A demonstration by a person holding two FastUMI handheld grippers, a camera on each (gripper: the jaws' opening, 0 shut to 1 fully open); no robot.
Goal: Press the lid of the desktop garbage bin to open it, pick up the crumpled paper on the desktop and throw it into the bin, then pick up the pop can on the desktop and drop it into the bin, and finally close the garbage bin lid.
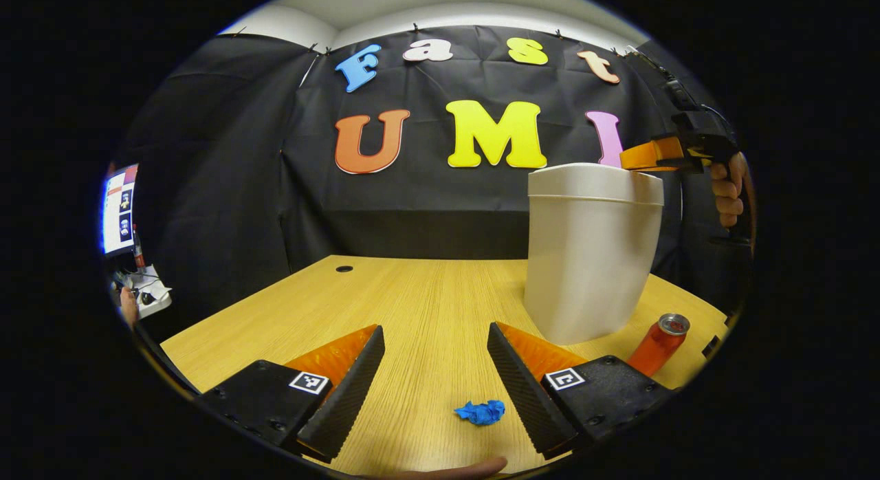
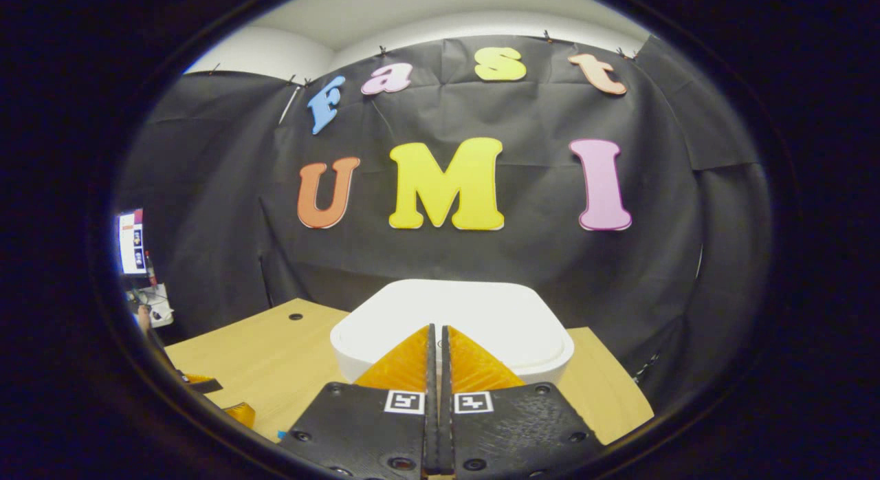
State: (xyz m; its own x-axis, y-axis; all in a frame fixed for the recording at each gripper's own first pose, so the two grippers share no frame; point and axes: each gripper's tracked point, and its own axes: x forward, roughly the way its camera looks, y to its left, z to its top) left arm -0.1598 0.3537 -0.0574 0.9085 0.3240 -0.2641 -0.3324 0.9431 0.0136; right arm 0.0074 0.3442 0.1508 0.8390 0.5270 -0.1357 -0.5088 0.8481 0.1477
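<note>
Two claws stood ready: we held the right claw [image 2: 436, 335], pressed together, just above the bin lid [image 2: 495, 315], the left claw [image 1: 434, 370] spread.

Wooden tabletop [image 1: 412, 294] before a black cloth wall [image 1: 227, 191]; white ceiling [image 2: 412, 12]; lit monitor [image 1: 118, 208] at left.

Left gripper [image 1: 434, 342] low, level, fingers spread wide apart, nothing between. Right gripper [image 2: 437, 335] raised high, fingers closed together, gripping nothing; person's hand [image 1: 729, 191] wraps its handle.
</note>
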